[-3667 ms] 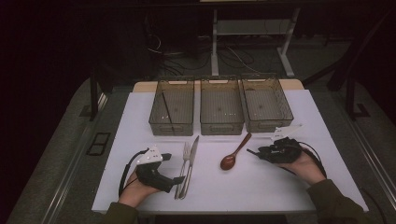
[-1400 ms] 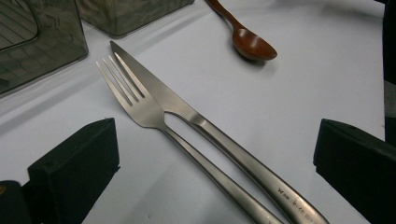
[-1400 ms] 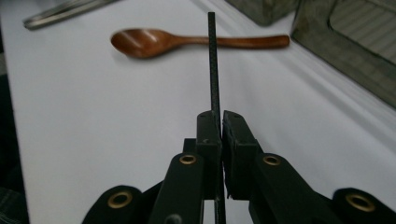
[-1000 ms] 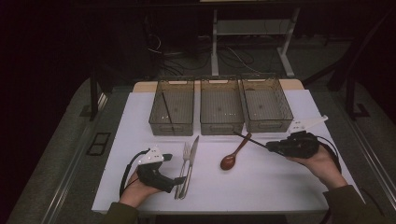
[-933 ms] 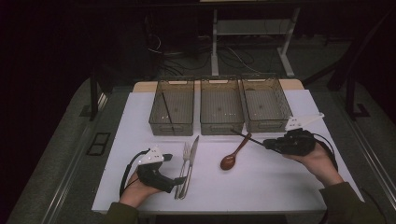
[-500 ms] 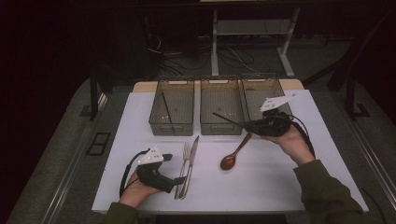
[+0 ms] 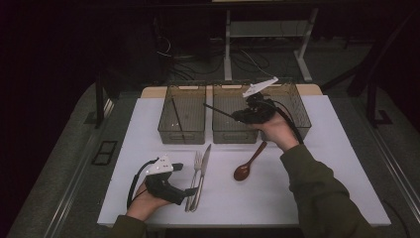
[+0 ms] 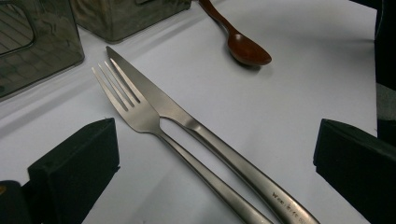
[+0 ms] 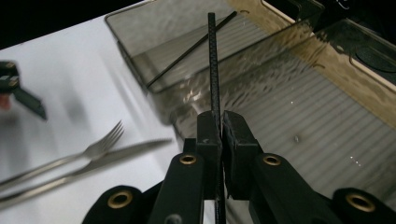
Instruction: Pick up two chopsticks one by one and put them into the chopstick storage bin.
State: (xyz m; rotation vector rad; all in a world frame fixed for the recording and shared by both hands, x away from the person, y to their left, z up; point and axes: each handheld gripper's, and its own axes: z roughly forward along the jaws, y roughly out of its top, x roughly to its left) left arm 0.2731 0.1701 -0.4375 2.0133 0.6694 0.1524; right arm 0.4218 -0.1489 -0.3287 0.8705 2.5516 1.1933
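Steel fork [image 7: 196, 173] and knife [image 7: 202, 168] lie side by side just right of the left gripper [image 7: 188, 192], handles toward the person; its jaws are spread wide, holding nothing. Left bin [image 7: 182, 133] already has one black stick [image 7: 176, 119]. Right gripper [image 7: 236, 117] is clamped on a second black chopstick [image 7: 218, 110], long axis pointing left toward that bin, above the middle bin [image 7: 235, 135]. Wooden spoon [image 7: 249, 161] sits below.

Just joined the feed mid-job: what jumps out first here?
The right gripper is raised over the middle bin, shut on a thin black chopstick; another chopstick leans in the left bin. The left gripper rests open by the fork and knife, with a brown spoon to their right.
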